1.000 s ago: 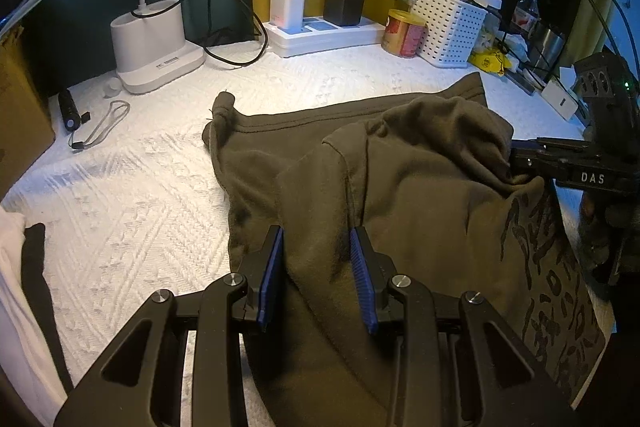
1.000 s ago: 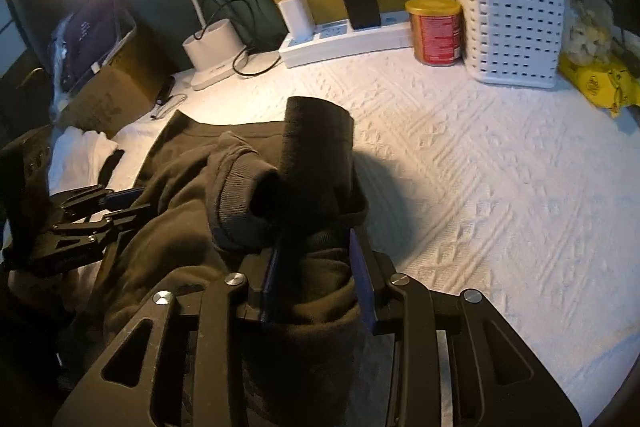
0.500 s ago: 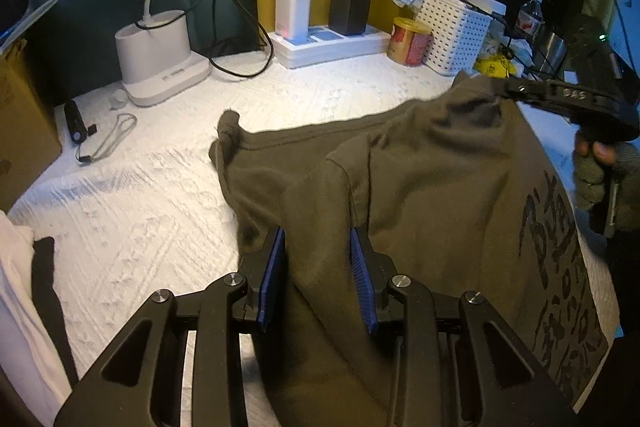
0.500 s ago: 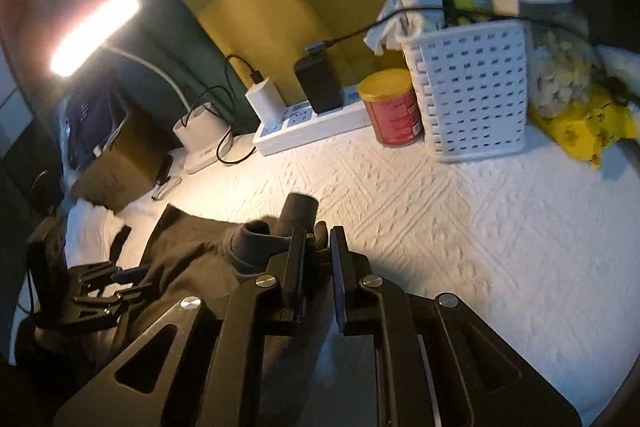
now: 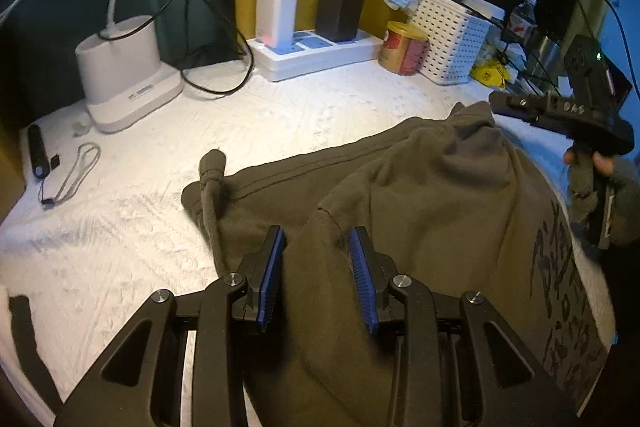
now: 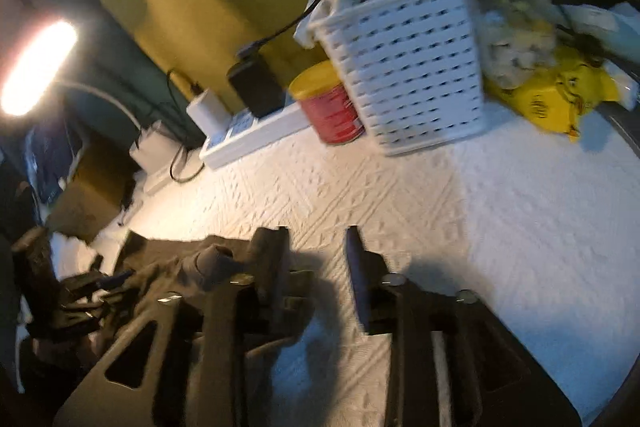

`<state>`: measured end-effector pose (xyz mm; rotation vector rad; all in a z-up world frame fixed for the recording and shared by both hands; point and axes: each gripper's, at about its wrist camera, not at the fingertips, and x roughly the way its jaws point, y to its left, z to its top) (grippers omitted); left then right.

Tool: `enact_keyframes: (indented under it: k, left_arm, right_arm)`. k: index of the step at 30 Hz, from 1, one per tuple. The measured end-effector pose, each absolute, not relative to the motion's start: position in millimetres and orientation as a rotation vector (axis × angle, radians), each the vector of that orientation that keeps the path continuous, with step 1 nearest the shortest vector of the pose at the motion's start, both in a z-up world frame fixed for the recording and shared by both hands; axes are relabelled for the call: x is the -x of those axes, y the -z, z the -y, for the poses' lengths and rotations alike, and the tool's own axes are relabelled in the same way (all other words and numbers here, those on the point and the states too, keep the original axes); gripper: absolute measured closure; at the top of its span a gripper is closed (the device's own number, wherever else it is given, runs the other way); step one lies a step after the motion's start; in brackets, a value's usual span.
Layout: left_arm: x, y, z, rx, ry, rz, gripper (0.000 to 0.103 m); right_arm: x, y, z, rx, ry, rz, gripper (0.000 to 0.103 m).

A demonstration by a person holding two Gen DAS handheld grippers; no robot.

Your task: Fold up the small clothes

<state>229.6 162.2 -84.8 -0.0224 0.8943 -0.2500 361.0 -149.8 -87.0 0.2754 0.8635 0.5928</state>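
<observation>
An olive-brown garment (image 5: 440,195) with dark print lies crumpled on the white textured table cover (image 5: 280,115). My left gripper (image 5: 316,259) has a fold of it between its blue pads, and the jaws are closing on that fold. My right gripper (image 6: 316,239) hangs over bare cover with its jaws opening and nothing between them. The garment (image 6: 180,267) lies just left of its left finger. In the left wrist view the right gripper (image 5: 500,103) sits at the garment's peaked far corner, held by a gloved hand (image 5: 600,187).
Along the back stand a white lamp base (image 5: 124,75), a power strip (image 5: 316,55) with chargers, a red can (image 5: 402,47) and a white basket (image 5: 448,39). A yellow bag (image 6: 552,99) lies beside the basket. A black stick (image 5: 36,151) and a lanyard (image 5: 76,171) lie at the left.
My right gripper has let go of the garment's cuff, opened and swung away over the bare cover. The raised far corner has sagged. The left gripper keeps its fold and has shifted slightly.
</observation>
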Motion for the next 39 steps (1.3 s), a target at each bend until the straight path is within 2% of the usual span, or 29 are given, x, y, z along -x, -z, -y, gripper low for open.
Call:
enact_keyframes:
  k: [1,2,3,4,5,9,11,12,13,19,24,26,28,30,34,39]
  left_arm:
    - [-230.0,84.9,-162.9,0.022,0.245,-0.894,0.083]
    - [-229.4,83.0,-164.6,0.026,0.237,-0.887,0.097]
    - [-228.0,78.9,-166.7,0.032,0.224,-0.874,0.102]
    - [-226.2,75.0,-168.1,0.03,0.21,-0.86,0.102]
    - [-222.4,67.9,-169.2,0.025,0.193,-0.835,0.102]
    - [-216.9,54.2,-173.7,0.016,0.159,-0.789,0.102]
    - [-216.7,53.7,-174.2,0.014,0.151,-0.786,0.102]
    - [-216.2,53.6,-173.2,0.013,0.152,-0.788,0.102]
    - [-214.9,52.5,-172.4,0.012,0.151,-0.784,0.102]
    - [-212.6,48.3,-175.8,0.017,0.122,-0.77,0.102]
    - [-220.9,77.1,-182.9,0.02,0.097,-0.86,0.102]
    - [-220.7,80.6,-182.8,0.025,0.096,-0.874,0.102]
    - [-220.3,78.1,-182.9,0.026,0.098,-0.875,0.101]
    - [-218.8,72.9,-183.8,0.031,0.108,-0.861,0.101]
    - [-219.4,70.0,-181.5,0.011,0.116,-0.863,0.1]
    - [-223.2,78.5,-179.7,0.004,0.109,-0.888,0.1]
  right_arm:
    - [-360.4,86.6,151.0,-0.277,-0.603,-0.866,0.067]
    - [-359.4,87.0,150.7,-0.268,-0.615,-0.879,0.066]
    - [-358.5,88.6,149.9,-0.261,-0.625,-0.894,0.061]
    - [-357.4,89.3,149.8,-0.26,-0.634,-0.903,0.047]
    - [-356.5,91.0,148.4,-0.261,-0.643,-0.912,0.041]
    - [-353.7,98.2,135.3,-0.238,-0.695,-0.953,0.039]
    - [-354.6,105.7,128.3,-0.238,-0.718,-0.987,0.04]
    - [-353.4,105.7,127.2,-0.233,-0.72,-0.969,0.059]
    - [-354.1,105.7,123.4,-0.22,-0.738,-0.971,0.09]
    - [-359.7,79.7,115.3,-0.163,-0.729,-0.844,0.09]
    - [-369.2,95.4,102.3,-0.109,-0.683,-0.85,0.09]
    - [-370.3,100.9,99.2,-0.087,-0.664,-0.878,0.088]
    - [-367.9,96.7,98.9,-0.059,-0.63,-0.865,0.077]
    - [-362.8,87.2,98.6,-0.021,-0.616,-0.828,0.072]
    - [-351.5,74.5,83.7,0.101,-0.645,-0.772,0.071]
    - [-357.8,92.0,56.3,0.199,-0.719,-0.848,0.071]
